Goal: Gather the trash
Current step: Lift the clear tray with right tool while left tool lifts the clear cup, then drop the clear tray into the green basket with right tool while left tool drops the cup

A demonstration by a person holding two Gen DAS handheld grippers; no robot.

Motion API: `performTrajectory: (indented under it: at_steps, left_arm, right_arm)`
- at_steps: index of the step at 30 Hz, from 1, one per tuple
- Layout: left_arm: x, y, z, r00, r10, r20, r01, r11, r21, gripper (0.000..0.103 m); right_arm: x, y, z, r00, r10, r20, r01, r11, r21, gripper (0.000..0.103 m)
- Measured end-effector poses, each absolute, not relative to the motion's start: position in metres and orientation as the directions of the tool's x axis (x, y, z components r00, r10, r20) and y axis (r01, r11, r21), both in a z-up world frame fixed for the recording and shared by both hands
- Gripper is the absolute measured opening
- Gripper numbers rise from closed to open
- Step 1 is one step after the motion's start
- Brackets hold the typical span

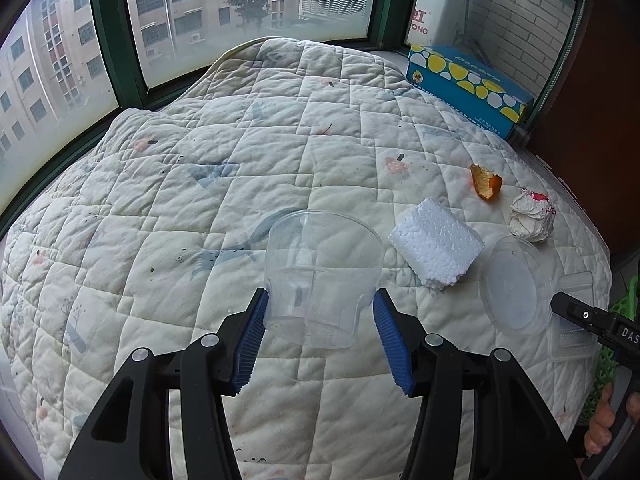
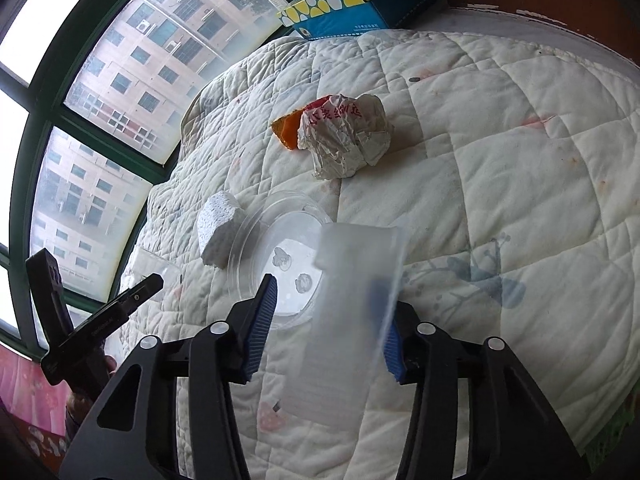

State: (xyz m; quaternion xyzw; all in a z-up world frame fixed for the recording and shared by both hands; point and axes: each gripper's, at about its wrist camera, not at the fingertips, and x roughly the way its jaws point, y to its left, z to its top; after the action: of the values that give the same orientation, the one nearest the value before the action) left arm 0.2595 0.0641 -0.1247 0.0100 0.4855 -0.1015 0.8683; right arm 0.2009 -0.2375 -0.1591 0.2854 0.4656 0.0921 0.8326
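Note:
My left gripper (image 1: 320, 312) is shut on a clear plastic cup (image 1: 322, 276), gripped at its lower part, above the quilt. A white foam block (image 1: 436, 246), an orange peel (image 1: 485, 181), a crumpled paper wrapper (image 1: 532, 216) and a round clear lid (image 1: 516, 286) lie to its right. My right gripper (image 2: 330, 320) holds a translucent rectangular plastic piece (image 2: 352, 300) between wide jaws; its right edge rests against the right pad. The lid (image 2: 276, 256), foam block (image 2: 218, 228), wrapper (image 2: 346, 140) and peel (image 2: 286, 128) lie ahead of it.
A white quilt (image 1: 200, 200) covers the surface beside green-framed windows (image 1: 108, 40). A blue tissue box (image 1: 468, 84) stands at the far corner, also in the right wrist view (image 2: 360, 4). A green basket edge (image 1: 620, 360) shows at the right.

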Motion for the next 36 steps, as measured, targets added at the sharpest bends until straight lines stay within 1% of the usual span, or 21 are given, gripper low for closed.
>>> performTrajectory:
  at_steps: [4,5,6,9,14,20,28,36]
  left_arm:
    - [0.256,0.061,-0.121,0.512,-0.173,-0.841,0.192,0.978,-0.084,0.052]
    - [0.255,0.06,-0.121,0.513,-0.173,-0.841,0.194,0.977,-0.082,0.052]
    - [0.255,0.059,-0.12,0.515,-0.171,-0.84,0.195,0.978,-0.08,0.052]
    - [0.253,0.058,-0.119,0.515,-0.173,-0.84,0.194,0.978,-0.082,0.052]
    - [0.248,0.055,-0.114,0.518,-0.175,-0.837,0.203,0.976,-0.078,0.052]
    - [0.234,0.04,-0.097,0.531,-0.203,-0.823,0.237,0.968,-0.086,0.052]
    - [0.203,-0.001,-0.065,0.551,-0.277,-0.787,0.326,0.94,-0.102,0.052]
    - [0.169,-0.045,-0.039,0.556,-0.354,-0.752,0.402,0.907,-0.13,0.052]
  right_arm:
    - [0.192,-0.241,-0.161,0.548,0.42,-0.723,0.109,0.822,0.559,0.042]
    - [0.191,-0.242,-0.161,0.549,0.42,-0.722,0.106,0.822,0.559,0.039]
    - [0.19,-0.242,-0.161,0.548,0.417,-0.726,0.103,0.827,0.552,0.033]
    - [0.187,-0.244,-0.162,0.547,0.428,-0.719,0.094,0.823,0.56,0.032]
    - [0.176,-0.245,-0.151,0.569,0.428,-0.702,0.069,0.826,0.56,0.031]
    - [0.149,-0.251,-0.125,0.605,0.42,-0.676,0.042,0.831,0.554,0.031]
    - [0.109,-0.264,-0.081,0.67,0.36,-0.649,0.017,0.867,0.498,0.031]
    - [0.07,-0.291,-0.057,0.719,0.281,-0.636,0.047,0.893,0.448,0.031]
